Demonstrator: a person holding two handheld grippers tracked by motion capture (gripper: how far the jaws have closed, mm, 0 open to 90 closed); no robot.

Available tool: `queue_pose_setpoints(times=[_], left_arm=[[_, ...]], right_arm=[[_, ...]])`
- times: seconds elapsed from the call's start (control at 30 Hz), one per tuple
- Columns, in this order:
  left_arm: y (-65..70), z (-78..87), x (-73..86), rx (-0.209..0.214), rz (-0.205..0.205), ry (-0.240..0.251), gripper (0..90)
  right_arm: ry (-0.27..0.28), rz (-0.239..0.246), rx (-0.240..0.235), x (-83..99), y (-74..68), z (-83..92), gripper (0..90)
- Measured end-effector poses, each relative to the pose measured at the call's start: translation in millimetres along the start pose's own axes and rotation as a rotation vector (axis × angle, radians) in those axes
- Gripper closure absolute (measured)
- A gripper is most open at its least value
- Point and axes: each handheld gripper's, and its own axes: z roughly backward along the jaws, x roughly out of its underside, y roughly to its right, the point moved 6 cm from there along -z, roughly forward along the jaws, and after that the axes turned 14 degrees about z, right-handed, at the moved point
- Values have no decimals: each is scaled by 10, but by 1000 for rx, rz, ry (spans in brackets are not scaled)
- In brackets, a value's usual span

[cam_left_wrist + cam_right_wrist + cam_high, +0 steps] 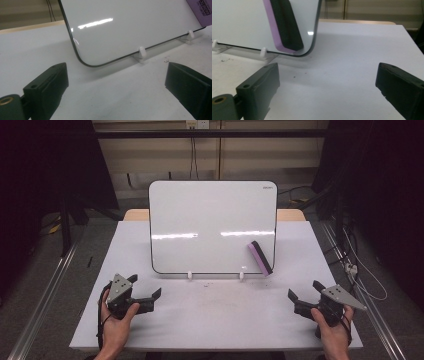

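White tabletop point(215, 320) spreads under dark surroundings, with a whiteboard point(212, 225) propped upright on two small white clips point(190, 275) at its middle. On the board's lower right corner clings a purple-and-black eraser point(260, 258), tilted, its lower end near the board's bottom edge. Near left, the left gripper point(150, 298) rests on the table in a hand, jaws spread wide, gripping nothing. Near right, the right gripper point(296, 301) sits likewise, jaws wide apart and empty, well apart from the eraser.
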Motion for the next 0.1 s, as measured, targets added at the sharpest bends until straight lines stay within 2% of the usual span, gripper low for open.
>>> queue_pose_setpoints(times=[0.1], left_arm=[[-22, 4, -3, -4, 12, 3, 47]], right_arm=[[1, -2, 4, -1, 0, -18, 56]])
